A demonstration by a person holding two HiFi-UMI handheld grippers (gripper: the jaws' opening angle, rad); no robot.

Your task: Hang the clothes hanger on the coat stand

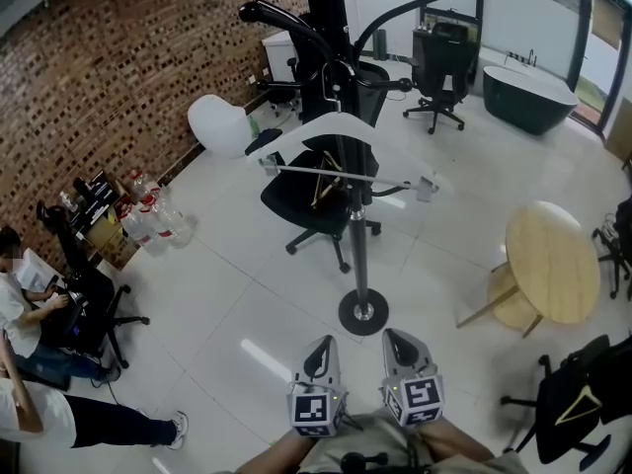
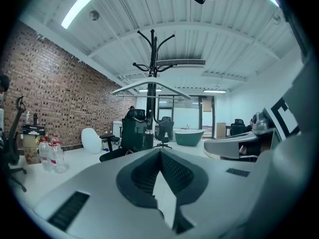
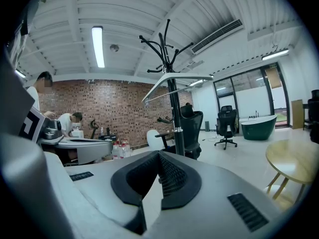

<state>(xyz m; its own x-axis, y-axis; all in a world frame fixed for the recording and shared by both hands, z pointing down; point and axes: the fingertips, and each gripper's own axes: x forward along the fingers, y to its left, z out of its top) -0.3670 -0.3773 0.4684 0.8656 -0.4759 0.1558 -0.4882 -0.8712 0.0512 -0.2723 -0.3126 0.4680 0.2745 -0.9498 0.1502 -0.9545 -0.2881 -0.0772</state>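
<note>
Left gripper [image 1: 320, 350]: jaws are seen closed in the left gripper view [image 2: 159, 151], tips pressed together, nothing held between them. Right gripper [image 1: 399, 344]: jaws are likewise seen closed in the right gripper view [image 3: 158, 153], nothing gripped, nothing touched. Both grippers are held side by side at the bottom of the head view and pointed toward the stand base [image 1: 362, 312], well apart from it.

The hanger [image 1: 306, 129], white with a lower bar, is hung by its hook on an arm of the stand [image 1: 359, 235], near the top of the black pole. It is touched by neither gripper. In the left gripper view the hanger [image 2: 169, 89] is seen almost level against the stand [image 2: 152, 49]. In the right gripper view the hanger [image 3: 189, 76] is seen tilted, with its left end lower, beside the stand [image 3: 173, 98].

Writing: black-and-white square markers are carried on the left cube [image 1: 316, 409] and the right cube [image 1: 416, 399]. Labels on the bottles [image 1: 148, 221] by the brick wall [image 1: 109, 77] are too small to be read.

A black chair [image 1: 308, 194] is placed just behind the stand. A white chair [image 1: 218, 123] is set near the wall. A round table [image 1: 553, 263] is seen at right, and a dark green tub [image 1: 528, 97] farther back.
</note>
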